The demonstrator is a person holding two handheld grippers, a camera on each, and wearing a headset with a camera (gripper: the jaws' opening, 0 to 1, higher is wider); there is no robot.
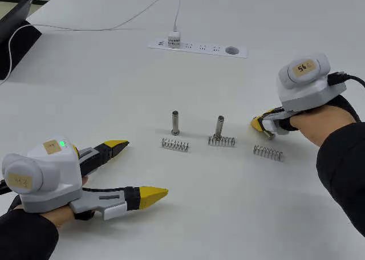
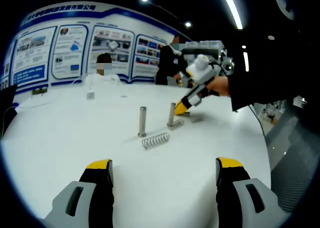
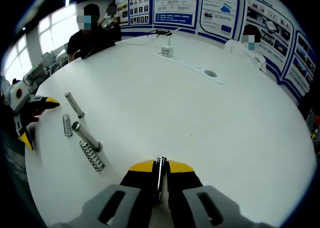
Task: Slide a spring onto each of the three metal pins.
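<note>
Pin in right gripper

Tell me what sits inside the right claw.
A metal pin is clamped between the yellow tips of the right claw. The pin's rear end is covered by the jaws.

label on right claw: "56"

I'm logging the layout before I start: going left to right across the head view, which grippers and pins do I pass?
left gripper, jaws open → first standing pin → second standing pin → right gripper, shut on the third pin. The springs overlap these sideways, so they are left out.
</note>
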